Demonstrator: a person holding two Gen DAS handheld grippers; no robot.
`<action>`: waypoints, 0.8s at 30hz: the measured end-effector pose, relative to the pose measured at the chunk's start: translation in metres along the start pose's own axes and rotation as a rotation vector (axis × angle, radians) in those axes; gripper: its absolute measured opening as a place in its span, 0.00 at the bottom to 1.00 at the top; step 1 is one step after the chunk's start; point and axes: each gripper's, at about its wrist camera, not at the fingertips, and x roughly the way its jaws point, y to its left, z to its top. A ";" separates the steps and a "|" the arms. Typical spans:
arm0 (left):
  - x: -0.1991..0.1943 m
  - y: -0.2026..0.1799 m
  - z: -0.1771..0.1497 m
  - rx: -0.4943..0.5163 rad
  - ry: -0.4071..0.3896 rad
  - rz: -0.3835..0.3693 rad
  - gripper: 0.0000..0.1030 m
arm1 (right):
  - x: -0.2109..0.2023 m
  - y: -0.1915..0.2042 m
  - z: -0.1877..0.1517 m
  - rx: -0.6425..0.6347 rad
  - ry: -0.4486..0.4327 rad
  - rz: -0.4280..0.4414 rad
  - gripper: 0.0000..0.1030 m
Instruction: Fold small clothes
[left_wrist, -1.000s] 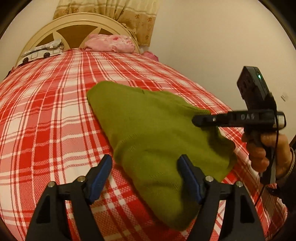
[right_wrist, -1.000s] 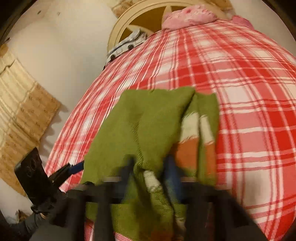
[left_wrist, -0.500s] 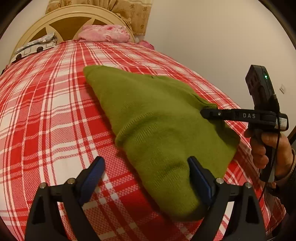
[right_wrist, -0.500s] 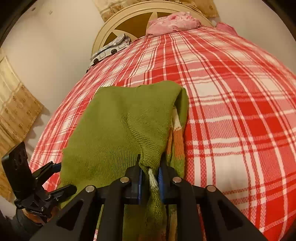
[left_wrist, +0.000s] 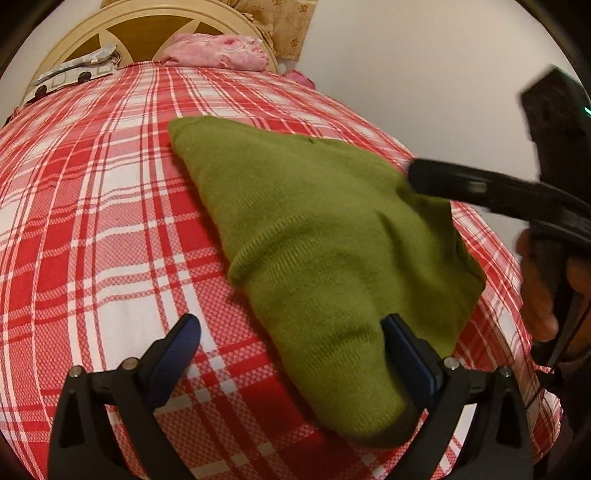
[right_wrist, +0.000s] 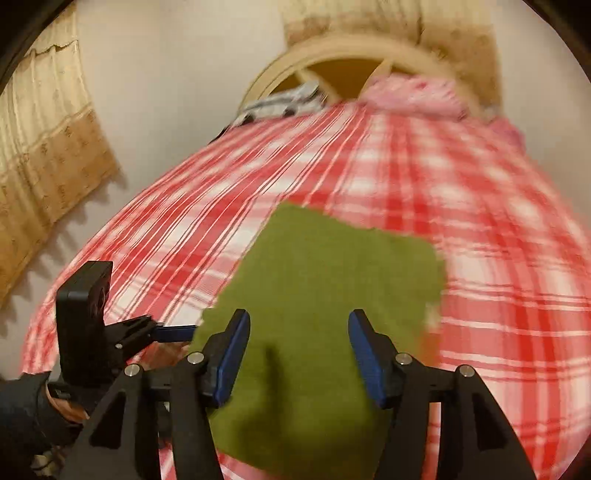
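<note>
Red plaid bedspread (left_wrist: 92, 221) carries the green sweater (left_wrist: 314, 229); both downward-tilted grippers, left gripper (left_wrist: 291, 354) and right gripper (right_wrist: 299, 350), are opening, gripping nothing.

matt knitted green garment (left_wrist: 325, 236), woven plaid bedspread (left_wrist: 92, 221)

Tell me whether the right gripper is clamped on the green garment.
No, the right gripper hangs over the green garment, jaws opening, nothing pinched between them.
</note>
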 end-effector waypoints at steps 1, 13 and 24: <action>0.001 0.001 0.001 0.002 0.001 0.003 0.99 | 0.008 -0.002 0.001 0.009 0.015 -0.010 0.55; -0.003 -0.004 0.007 0.026 -0.006 0.028 1.00 | 0.024 -0.043 -0.015 0.065 0.054 0.022 0.55; 0.019 0.002 0.027 -0.059 0.024 -0.049 1.00 | 0.013 -0.129 0.004 0.292 0.006 0.051 0.55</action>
